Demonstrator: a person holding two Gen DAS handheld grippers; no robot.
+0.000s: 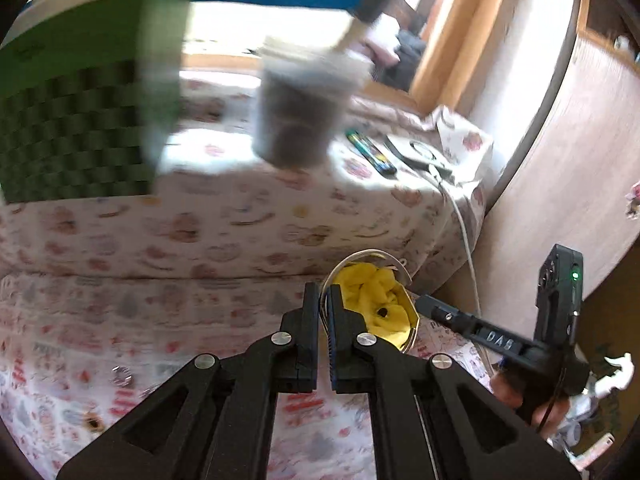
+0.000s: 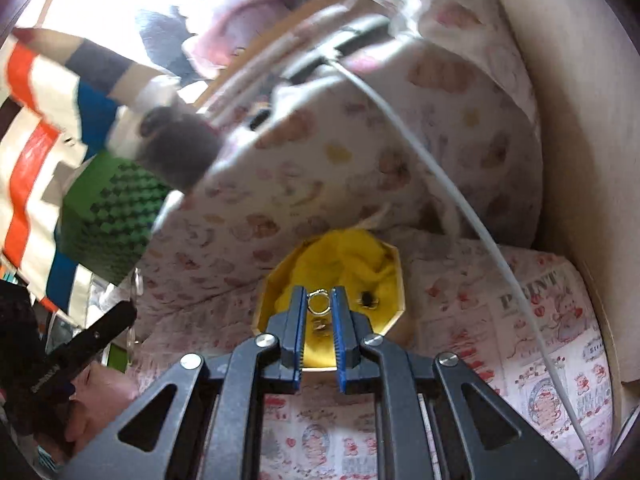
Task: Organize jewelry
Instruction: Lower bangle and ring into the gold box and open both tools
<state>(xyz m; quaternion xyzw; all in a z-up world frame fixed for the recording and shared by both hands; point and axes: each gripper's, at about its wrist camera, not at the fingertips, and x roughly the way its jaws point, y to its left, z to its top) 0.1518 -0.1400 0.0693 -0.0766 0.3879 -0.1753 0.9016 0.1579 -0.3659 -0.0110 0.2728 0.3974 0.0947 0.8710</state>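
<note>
In the left wrist view, the left gripper (image 1: 325,300) had its fingers drawn close, pinching the thin clear rim of the lid (image 1: 370,258) that stood tilted up behind the octagonal jewelry box (image 1: 412,320). The box sat on the patterned bedspread (image 1: 200,240), its inside lined with crumpled yellow cloth (image 1: 372,292), on which one small dark piece (image 1: 382,313) lay. To the right, the right gripper (image 1: 480,334) showed only from the side, with a hand around its handle, its fingers out of sight there. Farther back stood a green checkered box (image 1: 80,120) and a blurred dark jar (image 1: 300,116), with a white cable (image 1: 464,232) trailing down the bed's edge. In the right wrist view, the right gripper (image 2: 318,304) hung over the open jewelry box (image 2: 394,280), its blue-padded fingers narrowly apart and pinching a small silver ring (image 2: 318,304) between their tips, above the yellow cloth (image 2: 352,264). A dark earring (image 2: 368,300) lay on the cloth just beside the right finger, and another small piece (image 2: 320,325) lay under the gap between them. The left gripper (image 2: 80,356) crossed the lower left edge, its fingers hidden.
</note>
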